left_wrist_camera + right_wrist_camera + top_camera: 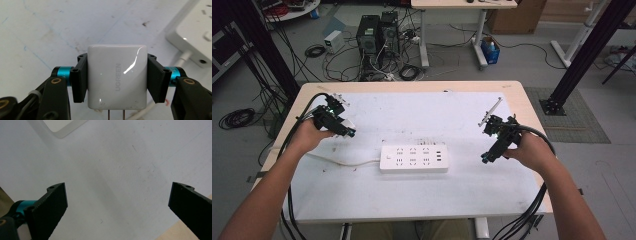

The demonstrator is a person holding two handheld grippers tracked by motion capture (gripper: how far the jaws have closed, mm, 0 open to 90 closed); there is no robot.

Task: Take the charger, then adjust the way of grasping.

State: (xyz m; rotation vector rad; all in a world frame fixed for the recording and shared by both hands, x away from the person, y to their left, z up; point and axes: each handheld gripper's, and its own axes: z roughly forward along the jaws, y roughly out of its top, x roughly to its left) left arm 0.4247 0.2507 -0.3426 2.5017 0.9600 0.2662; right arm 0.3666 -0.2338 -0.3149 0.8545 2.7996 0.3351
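From above, near the table's left edge, the left gripper hangs over the white tabletop with a small white charger caught between its jaws. A white power strip lies flat near the middle of the table, its cord trailing off toward the left edge. Toward the right edge, the right gripper points down at bare table, well apart from the strip.

Along the left gripper itself, the charger fills the gap: both black pads press flat on its two sides, so the claw is clamped on it. Its two metal prongs point back toward the camera, and a corner of the power strip shows off to the upper right.

Along the right gripper, the jaws stand wide apart with nothing between them, only tabletop below and a corner of the power strip at the top.
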